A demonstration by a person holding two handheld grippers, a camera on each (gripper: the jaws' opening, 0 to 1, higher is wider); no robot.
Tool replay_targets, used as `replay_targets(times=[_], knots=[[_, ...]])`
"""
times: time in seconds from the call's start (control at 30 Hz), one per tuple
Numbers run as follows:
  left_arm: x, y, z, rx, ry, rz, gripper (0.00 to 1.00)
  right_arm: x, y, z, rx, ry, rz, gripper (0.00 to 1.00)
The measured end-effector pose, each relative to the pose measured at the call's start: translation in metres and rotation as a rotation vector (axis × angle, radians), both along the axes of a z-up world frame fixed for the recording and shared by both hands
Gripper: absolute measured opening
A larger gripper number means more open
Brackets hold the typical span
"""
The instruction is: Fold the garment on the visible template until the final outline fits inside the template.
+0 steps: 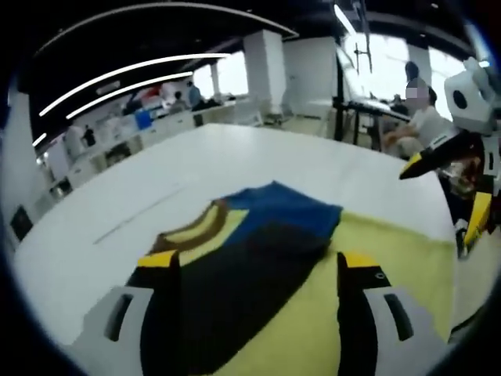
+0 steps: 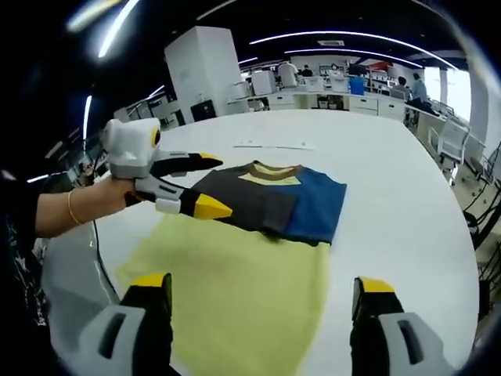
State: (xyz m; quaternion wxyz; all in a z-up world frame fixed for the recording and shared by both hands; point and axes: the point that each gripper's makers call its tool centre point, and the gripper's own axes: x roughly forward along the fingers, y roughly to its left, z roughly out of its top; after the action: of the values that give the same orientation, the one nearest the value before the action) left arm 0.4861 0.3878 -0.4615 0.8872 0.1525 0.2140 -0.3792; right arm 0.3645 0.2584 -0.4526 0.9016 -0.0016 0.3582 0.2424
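Garment position: the garment (image 2: 270,200) lies flat on the far part of the yellow template (image 2: 235,290), on the white worktop (image 2: 407,235); in the left gripper view the garment (image 1: 243,258) sits directly ahead, between that gripper's two jaws.
Garment axis: in the right gripper view the folded bundle is wider than it is deep, its long axis running left to right across the view; the neckline (image 2: 270,174) faces away from the camera, toward the far end of the worktop.
Garment appearance: folded into a compact rectangle; dark charcoal panel on the left, blue panel on the right, brown collar band with a pale yellow inner patch.
Garment outline: the near, left and right edges lie within the yellow sheet; whether the far edge, at the neckline, overhangs the template cannot be told.
Template: pale yellow sheet, flat, with a large bare area on the near side in the right gripper view.
Left gripper (image 2: 211,184): held by a hand (image 2: 109,196) with a bracelet at the wrist, above the garment's left edge; jaws spread, nothing between them.
Right gripper (image 1: 446,188): at the right edge of the left gripper view, above the template's edge; jaws apart and empty.
Surroundings: open office with desks and seated people (image 1: 419,117) beyond the worktop.
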Motion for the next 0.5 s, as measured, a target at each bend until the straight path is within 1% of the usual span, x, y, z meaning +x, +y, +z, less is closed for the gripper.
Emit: replay_targets(times=[0.17, 0.23, 0.4, 0.5], knots=[[0.002, 0.026, 0.0, 0.029, -0.005, 0.026, 0.77, 0.014, 0.005, 0.007, 0.018, -0.026, 0.011, 0.91], [0.003, 0.037, 0.0, 0.029, -0.001, 0.048, 0.76, 0.019, 0.007, 0.007, 0.024, -0.03, 0.017, 0.91], [0.004, 0.055, 0.001, 0.024, -0.002, 0.079, 0.74, 0.029, 0.013, 0.007, 0.019, -0.039, 0.035, 0.88], [0.004, 0.065, 0.001, 0.018, 0.0, 0.095, 0.71, 0.036, 0.016, 0.007, 0.021, -0.046, 0.045, 0.85]])
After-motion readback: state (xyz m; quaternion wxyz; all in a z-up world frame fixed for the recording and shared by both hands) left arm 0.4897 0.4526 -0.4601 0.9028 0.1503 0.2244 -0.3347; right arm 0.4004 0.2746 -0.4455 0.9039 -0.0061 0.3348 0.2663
